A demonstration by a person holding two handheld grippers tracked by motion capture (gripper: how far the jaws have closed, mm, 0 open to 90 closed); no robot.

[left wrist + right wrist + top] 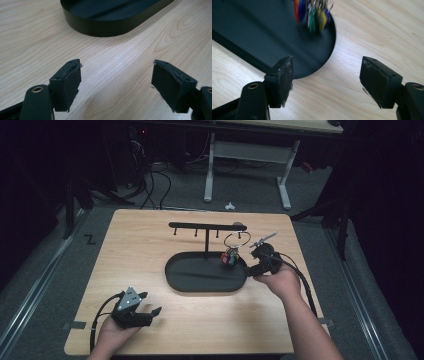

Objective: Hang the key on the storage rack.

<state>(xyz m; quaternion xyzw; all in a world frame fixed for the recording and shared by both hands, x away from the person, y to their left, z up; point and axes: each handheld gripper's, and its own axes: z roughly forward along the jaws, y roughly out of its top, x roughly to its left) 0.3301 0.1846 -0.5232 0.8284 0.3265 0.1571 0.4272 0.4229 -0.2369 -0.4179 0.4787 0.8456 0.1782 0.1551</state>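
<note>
A black stand (206, 226) with a crossbar and small hooks rises from a black oval tray (192, 282) in the middle of the table. A metal key ring (236, 239) hangs at the bar's right end, and its bunch of coloured tags (229, 258) dangles over the tray's right end. The tags (313, 13) look blurred in the right gripper view. My right gripper (256, 256) is open just right of the tags, its jaws (327, 60) empty above the tray's rim (325, 60). My left gripper (150, 303) rests open near the front left, jaws (116, 63) empty, facing the tray (105, 27).
The wooden table (140, 245) has bare surface to the left of and behind the tray. A cable (302, 280) trails from the right gripper along the forearm. Beyond the table's far edge stand a white desk frame (247, 157) and floor cables (150, 185).
</note>
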